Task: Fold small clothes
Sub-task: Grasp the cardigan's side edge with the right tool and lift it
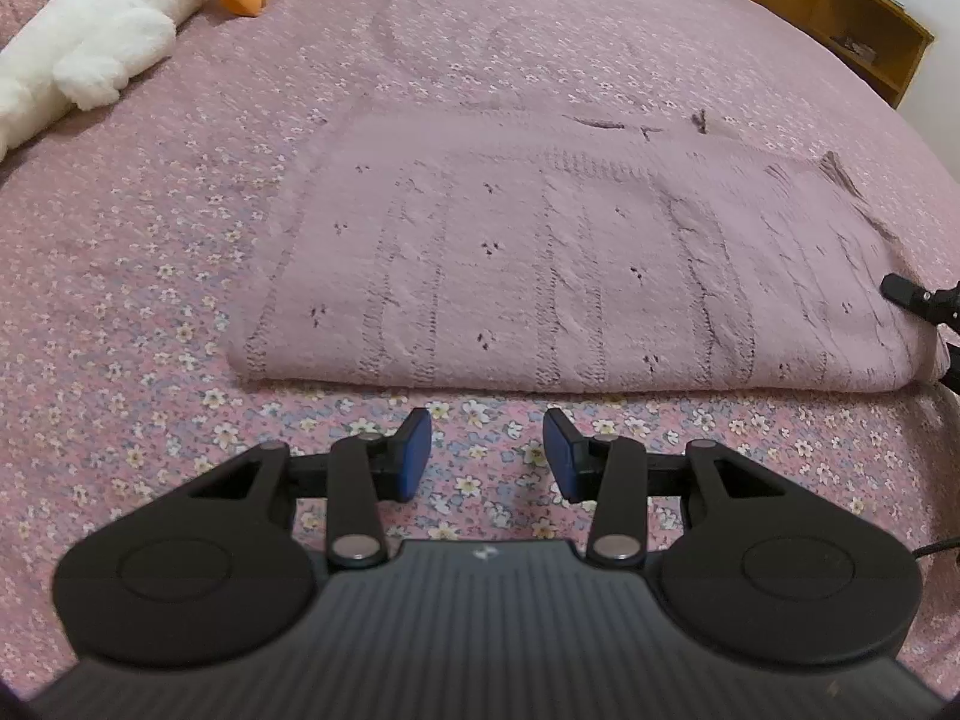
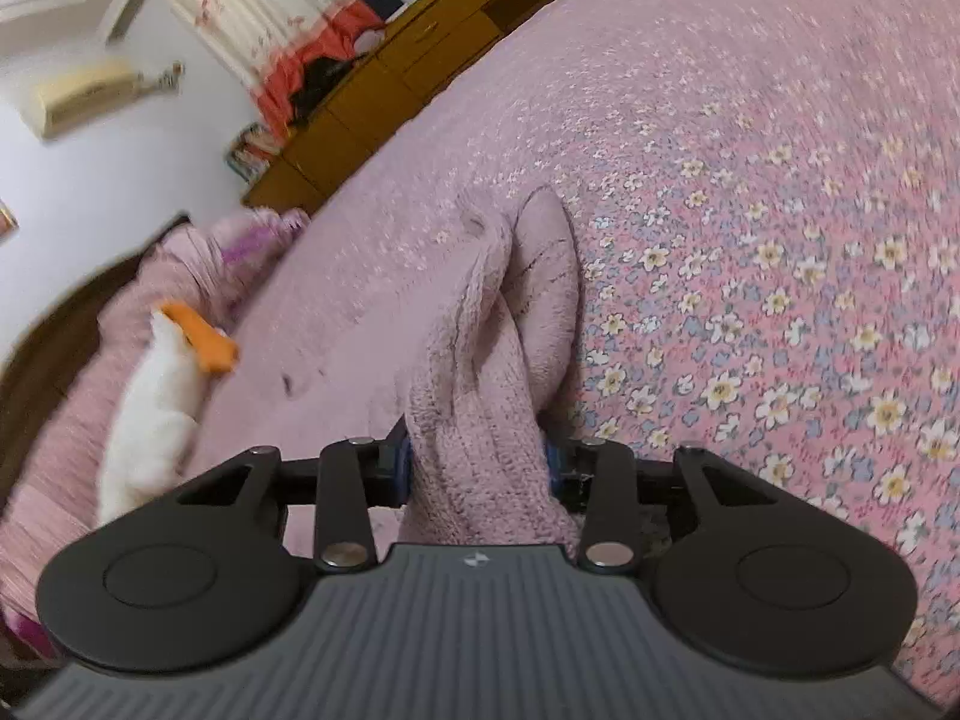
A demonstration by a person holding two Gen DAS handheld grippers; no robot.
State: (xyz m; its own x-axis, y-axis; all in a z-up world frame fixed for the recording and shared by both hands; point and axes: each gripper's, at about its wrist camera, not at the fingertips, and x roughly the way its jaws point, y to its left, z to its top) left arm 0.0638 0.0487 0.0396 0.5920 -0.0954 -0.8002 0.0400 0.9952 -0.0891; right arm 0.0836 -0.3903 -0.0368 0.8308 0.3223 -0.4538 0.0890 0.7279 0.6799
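A pale pink knitted sweater (image 1: 570, 276) lies folded flat on the flowered pink bedspread (image 1: 150, 312). My left gripper (image 1: 487, 456) is open and empty, just short of the sweater's near folded edge. My right gripper (image 2: 477, 462) is shut on a bunched edge of the sweater (image 2: 486, 372), which rises between the blue pads and trails onto the bed. The right gripper's finger (image 1: 918, 297) shows at the sweater's right end in the left wrist view.
A white plush duck with an orange beak (image 1: 102, 24) lies at the far left of the bed; it also shows in the right wrist view (image 2: 162, 408). A wooden cabinet (image 1: 840, 6) stands beyond the bed. Pink pillows (image 2: 204, 252) lie by the headboard.
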